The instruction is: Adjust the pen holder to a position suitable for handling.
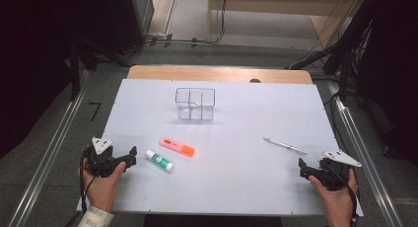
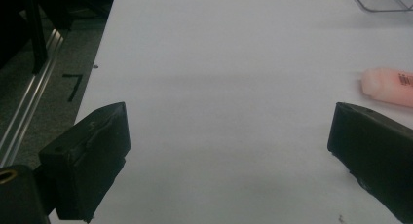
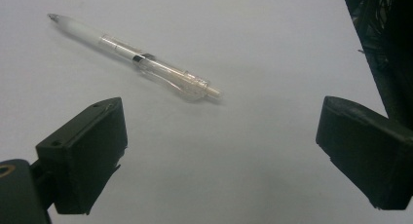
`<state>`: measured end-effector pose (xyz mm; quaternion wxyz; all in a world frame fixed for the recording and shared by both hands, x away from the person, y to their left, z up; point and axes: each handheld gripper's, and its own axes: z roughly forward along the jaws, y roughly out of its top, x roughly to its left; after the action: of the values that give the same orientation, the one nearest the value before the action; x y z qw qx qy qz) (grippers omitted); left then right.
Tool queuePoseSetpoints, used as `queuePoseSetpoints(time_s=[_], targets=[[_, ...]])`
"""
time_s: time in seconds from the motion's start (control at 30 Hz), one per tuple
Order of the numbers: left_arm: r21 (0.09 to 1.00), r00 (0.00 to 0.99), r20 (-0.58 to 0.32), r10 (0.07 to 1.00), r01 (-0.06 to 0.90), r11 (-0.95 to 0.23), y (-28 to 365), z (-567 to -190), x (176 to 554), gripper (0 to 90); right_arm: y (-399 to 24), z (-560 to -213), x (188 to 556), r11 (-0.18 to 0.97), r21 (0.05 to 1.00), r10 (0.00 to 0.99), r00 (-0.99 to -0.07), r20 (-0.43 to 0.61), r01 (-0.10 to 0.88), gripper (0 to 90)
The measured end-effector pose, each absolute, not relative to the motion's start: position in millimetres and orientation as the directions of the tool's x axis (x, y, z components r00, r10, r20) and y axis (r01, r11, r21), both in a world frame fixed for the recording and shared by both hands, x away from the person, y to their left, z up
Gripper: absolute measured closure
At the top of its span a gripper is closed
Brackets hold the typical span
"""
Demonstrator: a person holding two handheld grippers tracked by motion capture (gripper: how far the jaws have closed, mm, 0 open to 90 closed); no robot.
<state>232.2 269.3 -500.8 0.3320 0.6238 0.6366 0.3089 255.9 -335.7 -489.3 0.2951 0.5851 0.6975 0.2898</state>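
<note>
- The job looks like tidying the small things into the clear box (image 1: 195, 104), and it has not really begun.
- The clear box stands at the far middle of the white desk (image 1: 246, 187). It has little rooms inside, and they all look empty.
- The pen (image 1: 284, 146) lies flat on the desk, on the right side, well apart from the box. In the right gripper view the pen (image 3: 141, 58) lies just ahead of the fingers, slanted, and nothing touches it.
- The right gripper (image 1: 304, 170) rests low near the desk's front edge, held by the person's right hand (image 1: 338, 197). Its fingers (image 3: 83, 153) are spread wide apart and hold nothing.
- The pink and orange marker (image 1: 177, 147) lies flat left of the middle. The glue stick (image 1: 158, 160), white with a green label, lies just beside it, a bit nearer the person. They look close but not touching.
- The left gripper (image 1: 129, 158) rests near the desk's left front, held by the left hand (image 1: 102, 185). Its fingers (image 2: 90, 160) are also spread wide and hold nothing. The pink end of the marker (image 2: 389, 86) peeks in past the far finger.
- I think all the work is left: pick up the pen, the marker and the glue stick, one by one, and drop each into the box.
- The pen looks like the first one for the right gripper, since it is nearest. The glue stick is nearest the left one.
</note>
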Motion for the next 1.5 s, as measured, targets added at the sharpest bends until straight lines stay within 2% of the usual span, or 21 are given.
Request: queuePoseSetpoints(time_s=[0.17, 0.53, 0.87, 0.97, 1.07, 1.5], targets=[[0.811, -0.002, -0.044, 0.999, 0.583, 0.037, 266.6, -497.3, 233.6, 1.8, -333.1, -488.0, 255.3, 0.150, 0.752, 0.985, -0.161, -0.060, 0.642, 3.4], [0.815, 0.011, -0.070, 0.998, 0.577, 0.051, 257.0, -489.1, 256.5, 1.8, -299.4, -479.5, 276.2, 0.236, 0.754, 0.959, -0.271, -0.080, 0.613, 6.3], [0.839, 0.012, -0.037, 0.999, 0.543, 0.025, 239.3, -479.4, 286.7, 5.1, -248.4, -473.9, 312.5, 0.309, 0.760, 0.923, -0.374, -0.094, 0.572, 6.6], [0.846, 0.016, -0.032, 0.999, 0.533, 0.019, 236.8, -475.8, 299.5, 6.4, -233.2, -474.0, 323.9, 0.315, 0.759, 0.914, -0.396, -0.082, 0.570, 6.8], [0.838, 0.029, -0.069, 0.997, 0.543, 0.042, 234.3, -475.1, 308.5, 6.6, -216.3, -472.7, 334.6, 0.316, 0.767, 0.909, -0.410, -0.075, 0.559, 8.7], [0.827, 0.053, -0.063, 0.997, 0.561, 0.023, 224.3, -478.7, 345.9, 13.2, -159.8, -469.2, 380.5, 0.280, 0.788, 0.901, -0.434, -0.018, 0.548, 14.0]])
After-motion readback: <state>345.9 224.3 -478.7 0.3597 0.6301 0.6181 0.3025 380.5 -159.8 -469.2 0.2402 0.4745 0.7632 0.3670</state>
